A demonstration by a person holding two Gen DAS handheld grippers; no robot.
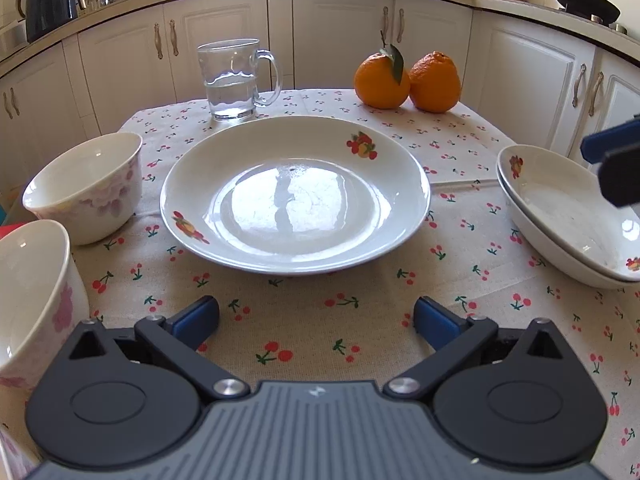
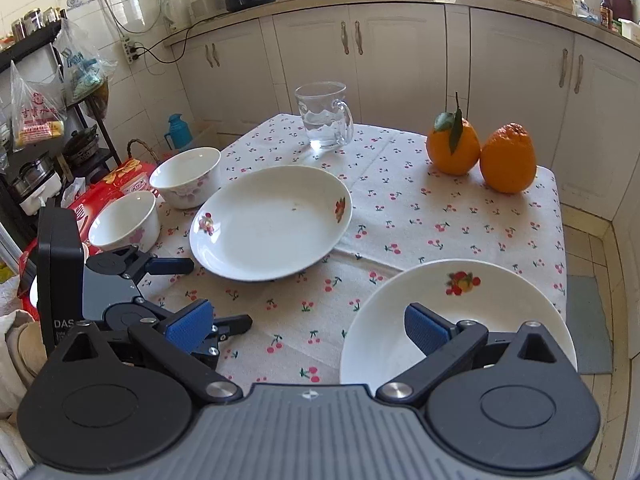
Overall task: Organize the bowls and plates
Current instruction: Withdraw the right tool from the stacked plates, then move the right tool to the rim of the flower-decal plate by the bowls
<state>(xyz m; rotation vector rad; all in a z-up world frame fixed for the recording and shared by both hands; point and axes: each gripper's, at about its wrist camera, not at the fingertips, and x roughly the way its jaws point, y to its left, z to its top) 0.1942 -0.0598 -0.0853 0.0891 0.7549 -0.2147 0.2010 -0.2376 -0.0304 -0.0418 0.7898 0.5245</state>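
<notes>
Left wrist view is showing the left hand-held gripper [image 1: 316, 320] hovering with its blue pads spread wide apart and nothing between them, just short of the fruit-patterned plate [image 1: 295, 194] sitting mid-surface on the cherry-print tablecloth [image 1: 304, 340]. Two floral bowls [image 1: 86, 186] are standing along the left edge, and two stacked plates [image 1: 568, 220] are lying at the right edge. A glass mug [image 1: 236, 80] of water and two oranges [image 1: 408, 80] are resting along the far edge. Right wrist view is showing the right hand-held gripper [image 2: 308, 330] with its pads apart, one over the stacked plates' rim, gripping nothing.
</notes>
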